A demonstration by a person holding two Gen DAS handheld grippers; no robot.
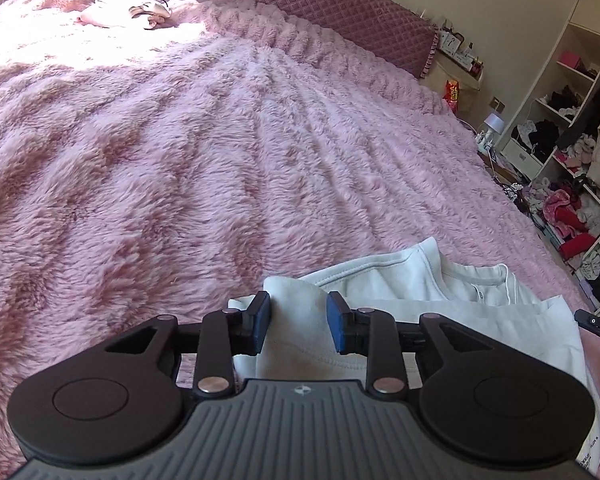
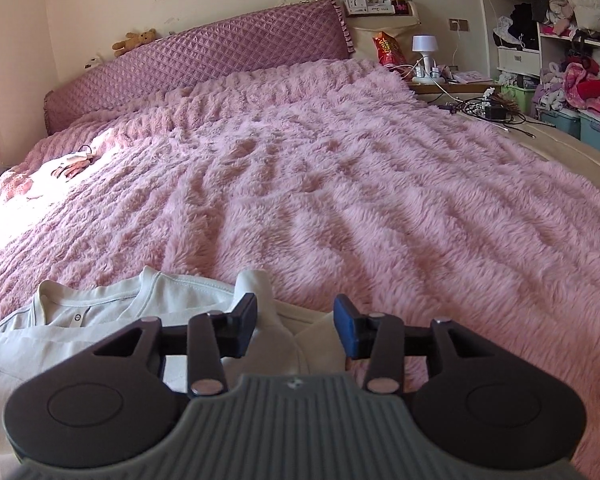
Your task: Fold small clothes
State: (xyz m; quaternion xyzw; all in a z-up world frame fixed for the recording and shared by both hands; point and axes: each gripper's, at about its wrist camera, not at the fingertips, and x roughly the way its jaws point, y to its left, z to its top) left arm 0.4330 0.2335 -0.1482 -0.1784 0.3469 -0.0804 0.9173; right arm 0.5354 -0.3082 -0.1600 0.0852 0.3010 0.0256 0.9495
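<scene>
A small pale shirt (image 1: 440, 312) with a buttoned collar lies on the fluffy pink bed cover (image 1: 220, 140) near the front edge. My left gripper (image 1: 299, 322) is open, its blue pads either side of a raised fold of the shirt's left shoulder. In the right wrist view the same shirt (image 2: 112, 308) lies at lower left. My right gripper (image 2: 296, 326) is open, with a raised fold of the shirt's right shoulder against its left pad and a gap to the right pad.
A small pink garment (image 1: 128, 10) lies far across the bed in sunlight. The quilted purple headboard (image 2: 204, 60) runs along the back. A bedside table (image 2: 456, 84) with lamp and cables, and cluttered shelves (image 1: 572, 152), stand to the right.
</scene>
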